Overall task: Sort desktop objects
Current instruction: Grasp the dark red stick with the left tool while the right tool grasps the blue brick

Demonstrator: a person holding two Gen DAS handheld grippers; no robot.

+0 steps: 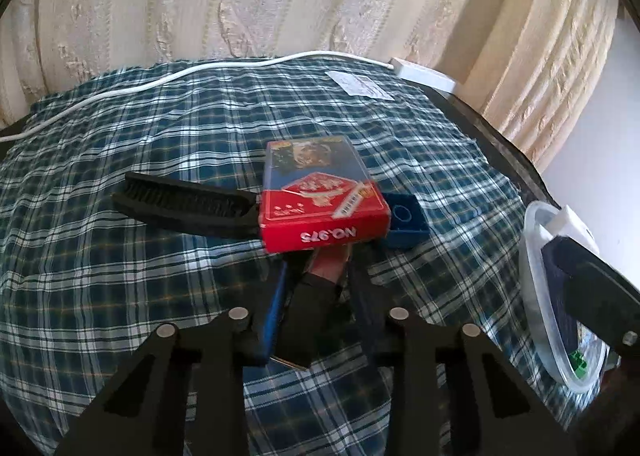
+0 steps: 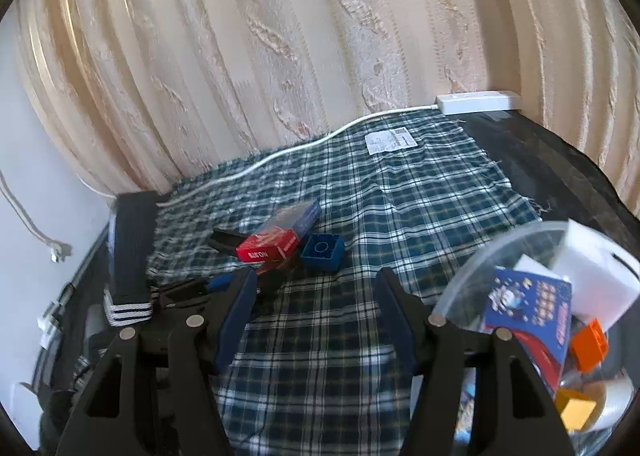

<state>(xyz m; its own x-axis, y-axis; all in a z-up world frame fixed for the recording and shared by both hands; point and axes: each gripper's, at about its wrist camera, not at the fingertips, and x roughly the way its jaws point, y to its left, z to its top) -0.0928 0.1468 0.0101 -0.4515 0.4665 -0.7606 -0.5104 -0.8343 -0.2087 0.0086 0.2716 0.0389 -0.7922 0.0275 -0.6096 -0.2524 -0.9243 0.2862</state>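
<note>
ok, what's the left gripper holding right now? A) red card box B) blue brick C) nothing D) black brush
A: the left gripper is shut on the red card box, lifted above the plaid cloth, while the blue brick and black brush lie on the cloth.

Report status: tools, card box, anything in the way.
Left tool shut on red card box, held off the cloth. Right tool open, empty. Blue block and black comb right beside the box. Clear bin at right.
</note>
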